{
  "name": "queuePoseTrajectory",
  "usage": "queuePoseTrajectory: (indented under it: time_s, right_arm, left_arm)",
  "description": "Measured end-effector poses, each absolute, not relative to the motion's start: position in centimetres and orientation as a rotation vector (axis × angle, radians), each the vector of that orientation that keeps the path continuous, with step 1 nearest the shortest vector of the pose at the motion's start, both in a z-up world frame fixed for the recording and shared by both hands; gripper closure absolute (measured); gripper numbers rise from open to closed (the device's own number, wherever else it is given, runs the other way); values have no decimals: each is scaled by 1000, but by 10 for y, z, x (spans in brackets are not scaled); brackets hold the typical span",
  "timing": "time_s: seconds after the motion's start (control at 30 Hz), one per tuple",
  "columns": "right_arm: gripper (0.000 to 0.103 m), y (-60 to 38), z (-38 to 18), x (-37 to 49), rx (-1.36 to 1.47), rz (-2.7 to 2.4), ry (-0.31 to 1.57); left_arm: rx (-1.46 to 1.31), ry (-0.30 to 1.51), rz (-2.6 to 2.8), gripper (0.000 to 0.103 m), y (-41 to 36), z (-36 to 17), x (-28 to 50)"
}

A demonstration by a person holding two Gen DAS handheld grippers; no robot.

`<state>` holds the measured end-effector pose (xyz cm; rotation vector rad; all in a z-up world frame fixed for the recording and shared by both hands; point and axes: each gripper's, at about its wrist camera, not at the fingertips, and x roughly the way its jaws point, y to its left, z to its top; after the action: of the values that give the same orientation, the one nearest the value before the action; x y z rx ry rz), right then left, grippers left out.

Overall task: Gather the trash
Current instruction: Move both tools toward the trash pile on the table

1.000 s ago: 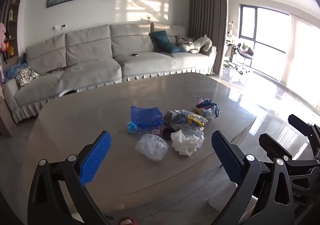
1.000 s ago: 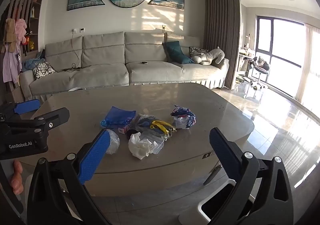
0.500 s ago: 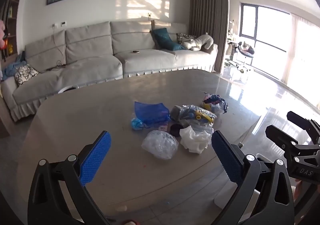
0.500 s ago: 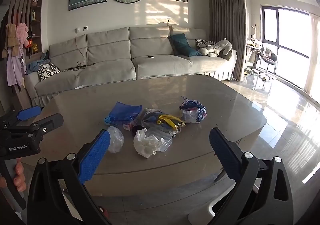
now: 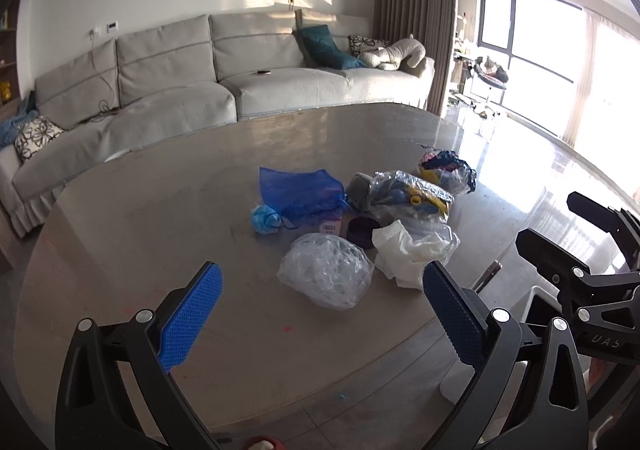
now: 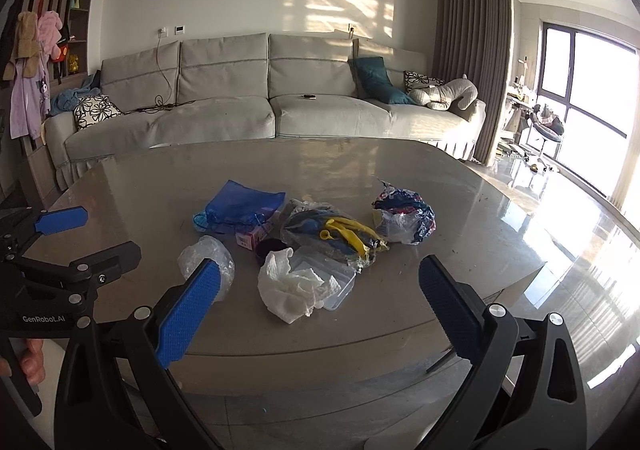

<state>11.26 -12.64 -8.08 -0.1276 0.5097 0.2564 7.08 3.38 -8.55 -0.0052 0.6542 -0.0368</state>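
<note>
Now both your grippers sit closer to the trash pile on the glossy grey oval table [image 5: 120, 218] than a second ago, so you are in the approach and nothing is collected yet. Your left gripper [image 5: 320, 314] hangs wide apart and empty, with the crumpled clear plastic bag [image 5: 326, 276] at its twelve o'clock, just ahead of the tips. Your right gripper [image 6: 316, 304] is equally spread and empty, the crumpled white paper tissue [image 6: 290, 288] lying between its fingers' line of sight at twelve o'clock.
</note>
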Motion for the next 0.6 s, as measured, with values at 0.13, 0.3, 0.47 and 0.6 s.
queuePoseTrajectory:
  time_s: [0.13,0.3,0.47,0.6]
  right_arm:
    - [4,-121,-97,130,-129,282,528]
    - [4,-112,-109,142,-165,277,527]
    - [4,-107,-120,152,-176,277,516]
    - [4,-106,-129,158,-182,275,527]
  left_arm:
    - [3,685,-59,5,36,-102,90]
    - [27,707,-54,5,36,-120,111]
    - [13,735,-53,5,38,-136,126]
    - [31,770,-35,5,35,-157,142]
